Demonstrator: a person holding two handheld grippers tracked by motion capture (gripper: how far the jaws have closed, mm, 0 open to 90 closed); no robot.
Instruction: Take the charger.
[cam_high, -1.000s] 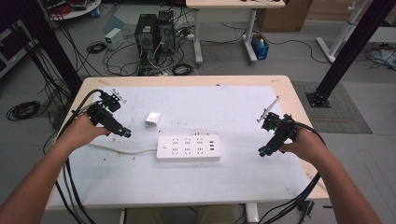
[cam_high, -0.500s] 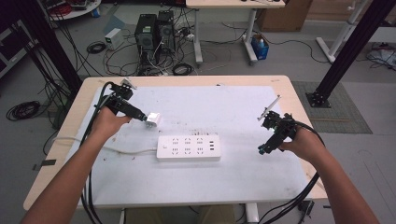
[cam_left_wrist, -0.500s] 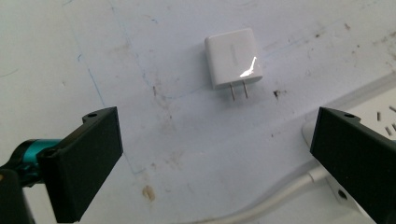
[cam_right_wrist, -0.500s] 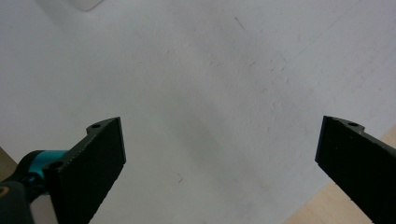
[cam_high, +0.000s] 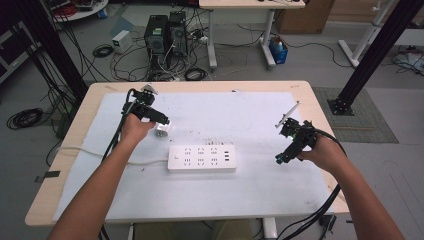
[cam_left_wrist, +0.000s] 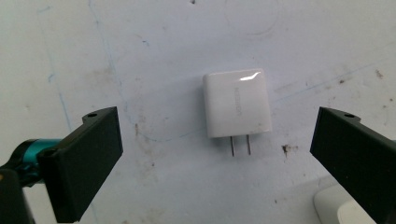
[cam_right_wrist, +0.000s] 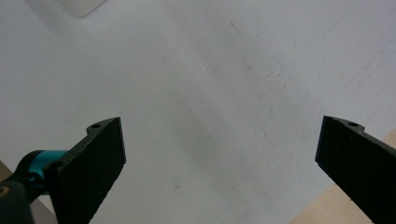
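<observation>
one charger (cam_left_wrist: 236, 103): small, rigid, glossy, likely light and slippery; flat near the table's (cam_high: 300, 90) left far corner
hold: across its smooth sides, clear of the prongs
left gripper (cam_left_wrist: 215, 154): jaws wide apart, straddling it
right gripper (cam_right_wrist: 219, 161): jaws spread, empty

The white charger (cam_left_wrist: 236, 103) carries a faint grey line of lettering running along its glossy face in the left gripper view, too pale and small to read. No other text, label or number is legible.
</observation>
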